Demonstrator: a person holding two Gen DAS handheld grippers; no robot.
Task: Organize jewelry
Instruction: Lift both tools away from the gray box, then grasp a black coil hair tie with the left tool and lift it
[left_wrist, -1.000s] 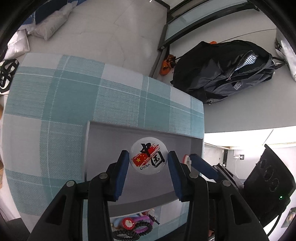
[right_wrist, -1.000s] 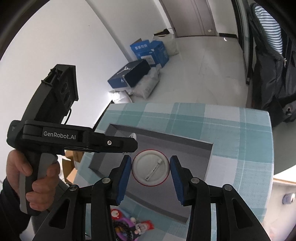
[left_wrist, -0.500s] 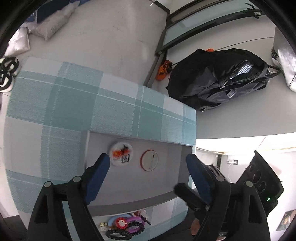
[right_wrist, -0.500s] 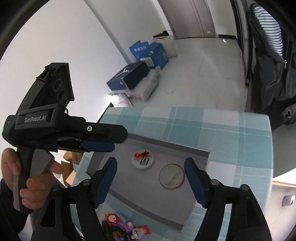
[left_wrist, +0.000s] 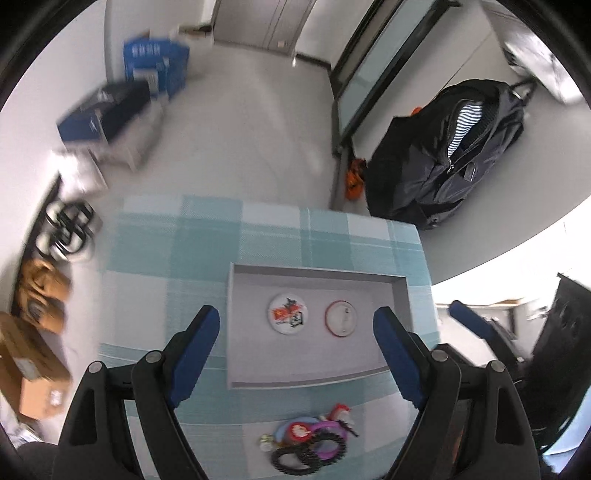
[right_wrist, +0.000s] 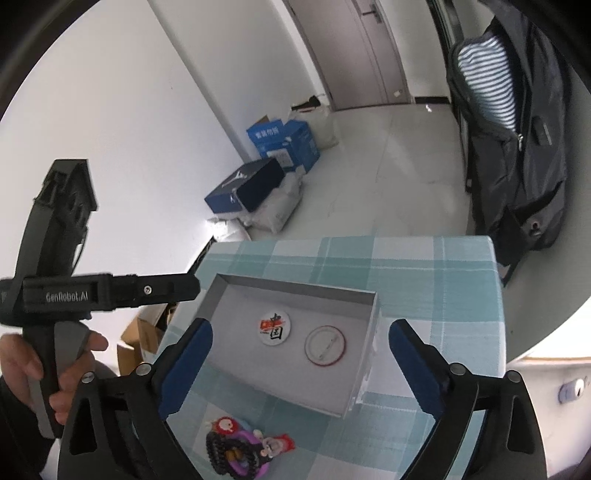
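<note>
A grey open box (left_wrist: 317, 275) (right_wrist: 295, 286) sits on the teal checked tablecloth. Two round badges lie in it: a white one with a red flag print (left_wrist: 287, 314) (right_wrist: 273, 328) and one face down with a red rim and pin (left_wrist: 340, 318) (right_wrist: 325, 346). A pile of bracelets and small charms (left_wrist: 310, 445) (right_wrist: 242, 446) lies on the cloth in front of the box. My left gripper (left_wrist: 297, 356) is open and empty, above and before the box. My right gripper (right_wrist: 299, 365) is open and empty over the box's near side.
The table (left_wrist: 166, 240) is small, with its edges close on all sides. A black backpack (left_wrist: 447, 147) (right_wrist: 517, 140) leans by the wall beyond. Blue boxes (right_wrist: 273, 166) stand on the floor. The left gripper's body and the hand holding it (right_wrist: 55, 295) show at left in the right wrist view.
Both grippers opened and let the two badges go into the grey box, then pulled back and up. The badges now lie side by side on the box floor.
</note>
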